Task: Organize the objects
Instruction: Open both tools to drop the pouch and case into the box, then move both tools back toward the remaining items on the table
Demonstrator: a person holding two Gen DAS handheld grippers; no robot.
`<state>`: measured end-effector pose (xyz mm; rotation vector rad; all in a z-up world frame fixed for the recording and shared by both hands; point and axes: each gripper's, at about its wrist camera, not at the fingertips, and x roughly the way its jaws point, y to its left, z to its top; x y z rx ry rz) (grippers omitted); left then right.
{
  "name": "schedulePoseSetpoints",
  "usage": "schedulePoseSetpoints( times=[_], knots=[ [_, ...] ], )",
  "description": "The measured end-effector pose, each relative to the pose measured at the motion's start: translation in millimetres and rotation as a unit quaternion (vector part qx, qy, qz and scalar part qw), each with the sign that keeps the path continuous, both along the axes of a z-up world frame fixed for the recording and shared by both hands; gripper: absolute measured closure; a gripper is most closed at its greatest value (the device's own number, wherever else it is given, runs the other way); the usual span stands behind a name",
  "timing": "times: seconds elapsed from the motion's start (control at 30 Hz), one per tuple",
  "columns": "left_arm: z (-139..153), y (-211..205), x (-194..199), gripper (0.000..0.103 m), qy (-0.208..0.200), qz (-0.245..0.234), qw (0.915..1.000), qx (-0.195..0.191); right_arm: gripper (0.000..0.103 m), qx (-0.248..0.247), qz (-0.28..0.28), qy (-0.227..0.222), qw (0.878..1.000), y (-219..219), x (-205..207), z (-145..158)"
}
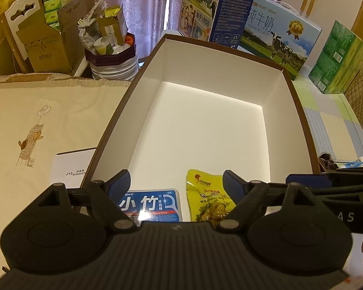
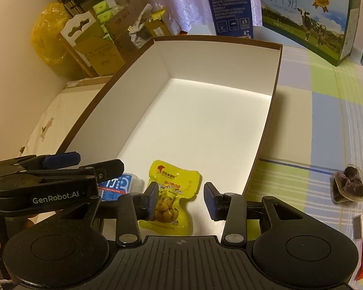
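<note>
Box (image 1: 300, 111), brown outside, white inside, open on the patterned cloth; long axis runs near to far, most of its floor bare. Risk, as I judge it: both grippers crowd the same near end, so one could knock the other, or nudge the near wall and shift the box. Floss pack (image 1: 155, 204), blue, lies flat at near left inside, long axis left to right, print upright toward the camera. Yellow pouch (image 2: 174, 191) lies flat just right of it, long axis near to far, hang-hole end far. Left gripper (image 1: 176, 181) open, holding nothing. Right gripper (image 2: 180, 198) open, straddling the pouch; closing now could re-grab it. Dark tea bag (image 2: 348, 186) waits outside, right.
</note>
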<state>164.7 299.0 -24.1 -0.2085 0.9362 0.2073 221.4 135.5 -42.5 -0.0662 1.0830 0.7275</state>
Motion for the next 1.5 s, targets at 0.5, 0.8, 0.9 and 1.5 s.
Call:
schedulePoseSetpoints(
  times=[0.5,0.8,0.9,1.5],
  knots=[
    [11.8,-7.9,-9.1,0.022,-0.014,-0.008,0.9999,0.002,0.063,0.018,-0.004,-0.011,1.0,-11.6,-10.5,10.3],
    [25.3,-23.5,-19.7,0.022,-0.027,-0.012,0.9996,-0.001,0.063,0.054,0.003,-0.05,0.997,-36.2,-31.0,29.6],
    [32.2,-36.4,-24.0,0.022,-0.035,-0.016,0.9993,-0.005,0.063,0.064,0.0,-0.067,0.996,-52.4,-37.3,38.4],
    [56.1,-189.1,-10.4,0.02,-0.064,-0.115,0.991,-0.022,0.063,0.072,-0.089,-0.08,0.99,-229.9,-34.6,53.5]
  ],
)
